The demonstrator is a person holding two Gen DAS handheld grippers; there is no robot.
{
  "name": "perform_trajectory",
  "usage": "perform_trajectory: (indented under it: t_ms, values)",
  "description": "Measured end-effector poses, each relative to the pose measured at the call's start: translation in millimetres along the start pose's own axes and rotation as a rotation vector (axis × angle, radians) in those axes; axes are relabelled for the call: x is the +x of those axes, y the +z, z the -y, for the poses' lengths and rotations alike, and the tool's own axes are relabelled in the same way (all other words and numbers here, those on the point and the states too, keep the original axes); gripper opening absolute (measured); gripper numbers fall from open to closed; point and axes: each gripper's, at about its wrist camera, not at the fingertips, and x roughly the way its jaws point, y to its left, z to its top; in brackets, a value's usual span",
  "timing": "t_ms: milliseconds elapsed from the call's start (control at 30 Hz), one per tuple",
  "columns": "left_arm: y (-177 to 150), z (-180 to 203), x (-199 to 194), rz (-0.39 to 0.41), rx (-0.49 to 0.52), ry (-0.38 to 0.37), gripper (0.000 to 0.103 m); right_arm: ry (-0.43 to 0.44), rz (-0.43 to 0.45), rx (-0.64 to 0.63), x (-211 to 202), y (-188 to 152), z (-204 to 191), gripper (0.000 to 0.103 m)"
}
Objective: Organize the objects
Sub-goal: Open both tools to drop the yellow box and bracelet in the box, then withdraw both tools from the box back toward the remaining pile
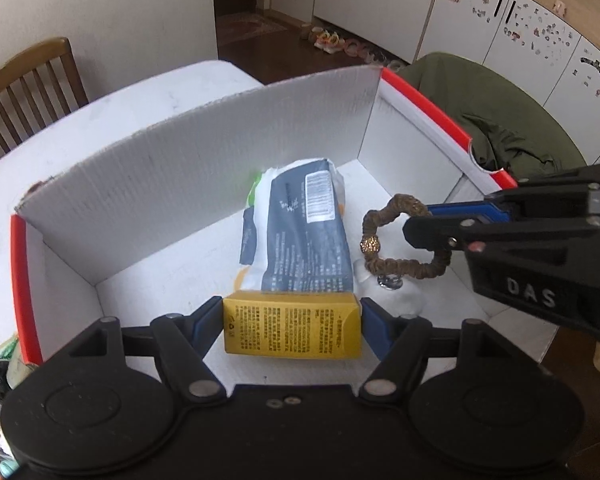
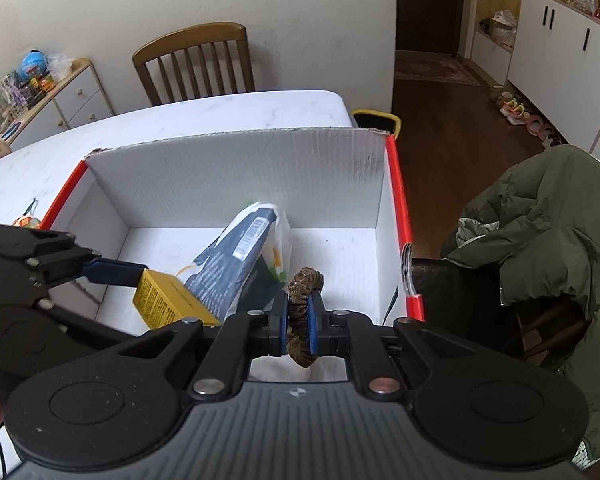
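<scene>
White object [image 1: 396,300] — half-hidden behind scrunchie [image 1: 404,240]

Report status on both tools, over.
Left tool shut on yellow carton. Right tool shut on brown scrunchie. Both over white box; packet lies inside.

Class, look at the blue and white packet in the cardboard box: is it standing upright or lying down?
Lying down, slightly propped. The packet rests lengthwise on the floor of the box, barcode side up, its near end against the yellow carton held in the left gripper.
</scene>
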Motion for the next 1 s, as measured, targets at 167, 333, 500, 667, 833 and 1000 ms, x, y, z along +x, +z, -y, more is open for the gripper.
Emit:
perform_trajectory:
  t_ms: [167,333,500,667,833,1000]
  values:
    - [-5,-6,1,-0.049,-0.025,-0.013,0.071,0.016,-0.018,0.003,-6,-7,1,0.010]
    - [-3,-6,4,-0.090,-0.020,-0.016,0.071,0.017,-0.038,0.005,-8,-11,2,0.012]
    - [-3,-8,-1,-0.085,-0.017,-0.018,0.079,0.001,-0.042,0.001,-10,-14,0,0.013]
    - [-6,-8,-10,-0.037,-0.035,-0.027,0.081,0.012,-0.015,0.013,-22,-17,0,0.032]
    - [-13,-14,-30,0.028,-0.066,-0.037,0.083,0.020,0.041,0.021,-40,-19,-3,0.052]
    - [-19,-18,-48,0.094,-0.079,-0.034,0.083,0.023,0.069,0.027,-56,-20,-9,0.052]
